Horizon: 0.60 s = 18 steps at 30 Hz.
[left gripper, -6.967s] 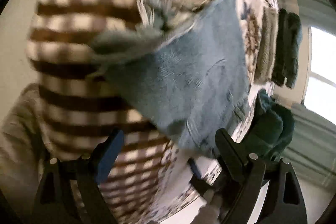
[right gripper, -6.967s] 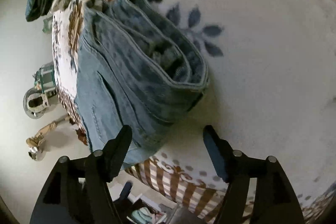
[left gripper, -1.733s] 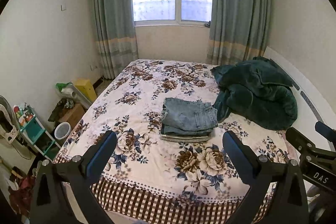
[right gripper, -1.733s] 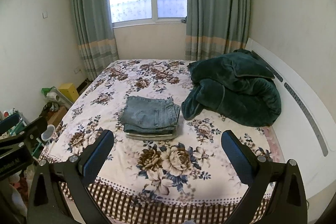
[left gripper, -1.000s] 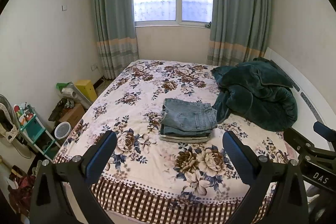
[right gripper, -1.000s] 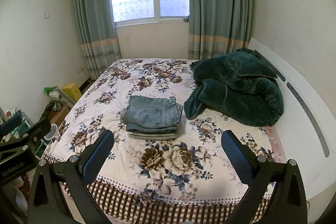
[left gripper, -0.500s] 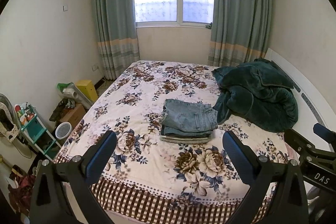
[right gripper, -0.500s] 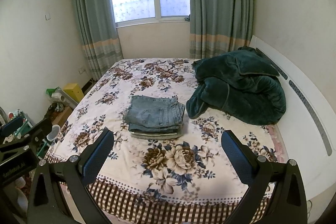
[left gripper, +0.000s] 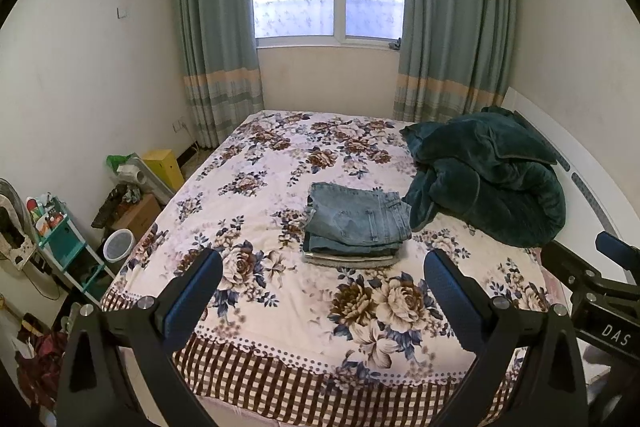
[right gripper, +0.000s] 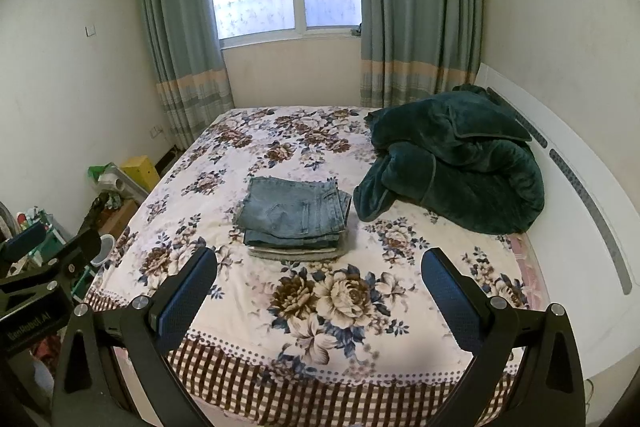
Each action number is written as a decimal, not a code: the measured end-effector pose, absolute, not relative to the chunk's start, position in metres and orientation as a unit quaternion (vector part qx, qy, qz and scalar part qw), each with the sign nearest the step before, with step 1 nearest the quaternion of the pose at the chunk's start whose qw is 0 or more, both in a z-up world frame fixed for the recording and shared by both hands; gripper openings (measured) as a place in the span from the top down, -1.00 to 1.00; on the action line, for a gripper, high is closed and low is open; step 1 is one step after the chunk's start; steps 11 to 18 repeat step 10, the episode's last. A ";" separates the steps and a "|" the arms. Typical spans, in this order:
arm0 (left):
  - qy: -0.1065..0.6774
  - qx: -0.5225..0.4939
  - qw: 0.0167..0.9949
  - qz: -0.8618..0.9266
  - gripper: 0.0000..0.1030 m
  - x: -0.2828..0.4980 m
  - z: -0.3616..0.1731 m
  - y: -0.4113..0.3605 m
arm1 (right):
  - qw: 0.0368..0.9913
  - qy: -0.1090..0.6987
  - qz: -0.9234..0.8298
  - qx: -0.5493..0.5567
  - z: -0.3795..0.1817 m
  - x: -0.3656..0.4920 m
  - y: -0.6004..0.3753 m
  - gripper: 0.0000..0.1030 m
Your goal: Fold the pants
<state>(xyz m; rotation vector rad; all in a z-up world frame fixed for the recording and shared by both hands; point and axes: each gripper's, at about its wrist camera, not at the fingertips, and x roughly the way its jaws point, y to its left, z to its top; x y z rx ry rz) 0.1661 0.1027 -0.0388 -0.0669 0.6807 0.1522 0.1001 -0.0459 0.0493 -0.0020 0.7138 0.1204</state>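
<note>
Jeans (left gripper: 356, 223) lay folded on bed (left gripper: 280, 291), both grippers (left gripper: 320, 291) (right gripper: 318, 287) spread & empty; denim looked heavy, stiff-ish — grip at folded edge.

Left gripper (left gripper: 322, 291) and right gripper (right gripper: 318, 287) both spread wide, holding nothing

Folded jeans (left gripper: 357, 223) mid-bed (left gripper: 256, 307), just beside green blanket (left gripper: 488, 175); left gripper (left gripper: 323, 294) wide-spread, well back.
</note>
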 end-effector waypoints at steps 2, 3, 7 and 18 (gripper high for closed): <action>0.336 -0.036 0.938 0.076 -1.00 0.164 -0.040 0.103 | 0.935 0.349 0.058 -0.001 0.047 0.098 -0.046 -1.00; 0.337 -0.036 0.938 0.077 -1.00 0.164 -0.041 0.103 | 0.935 0.350 0.058 0.000 0.047 0.098 -0.046 -1.00; 0.339 -0.043 0.936 0.083 -1.00 0.162 -0.044 0.107 | 0.935 0.349 0.058 -0.002 0.048 0.098 -0.046 -1.00; 0.330 -0.038 0.939 0.087 -1.00 0.161 -0.046 0.107 | 0.935 0.350 0.059 0.000 0.048 0.099 -0.047 -1.00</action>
